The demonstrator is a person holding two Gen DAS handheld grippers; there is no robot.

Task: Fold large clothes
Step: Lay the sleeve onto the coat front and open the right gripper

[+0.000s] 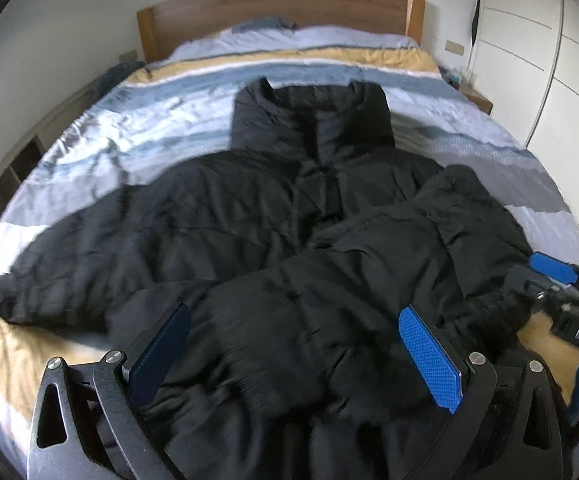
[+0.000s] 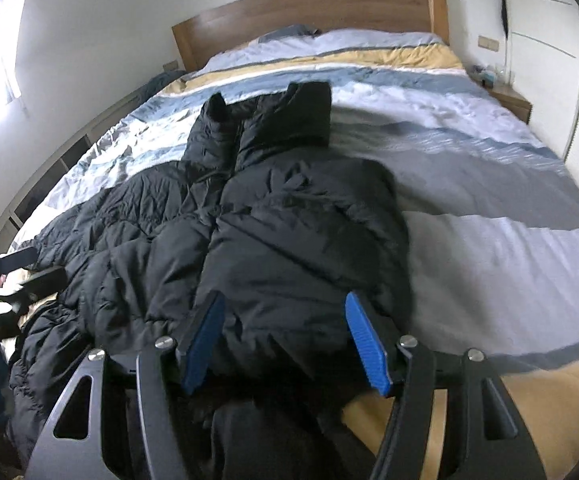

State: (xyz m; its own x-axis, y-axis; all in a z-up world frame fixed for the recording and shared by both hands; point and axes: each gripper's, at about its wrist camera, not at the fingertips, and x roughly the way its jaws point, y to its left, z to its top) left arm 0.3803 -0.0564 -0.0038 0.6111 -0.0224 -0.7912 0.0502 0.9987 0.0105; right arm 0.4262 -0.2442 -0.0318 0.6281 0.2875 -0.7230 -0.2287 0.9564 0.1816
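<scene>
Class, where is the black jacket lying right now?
The jacket lies spread on the striped duvet, collar toward the headboard, near the bed's foot in both views.

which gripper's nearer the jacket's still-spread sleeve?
Left. The left gripper is over the hem beside the spread sleeve; the right gripper is over the folded-in side.

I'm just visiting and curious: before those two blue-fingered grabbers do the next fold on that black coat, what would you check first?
1. Black puffer jacket lies on the bed, collar toward the headboard: ok.
2. One sleeve is already folded across the front: ok.
3. Other sleeve folded in: not ok, it lies spread out.
4. Left gripper open, nothing pinched: ok.
5. Right gripper open above the jacket: ok.
6. Hem lying flat: cannot tell, hidden behind the fingers.
</scene>
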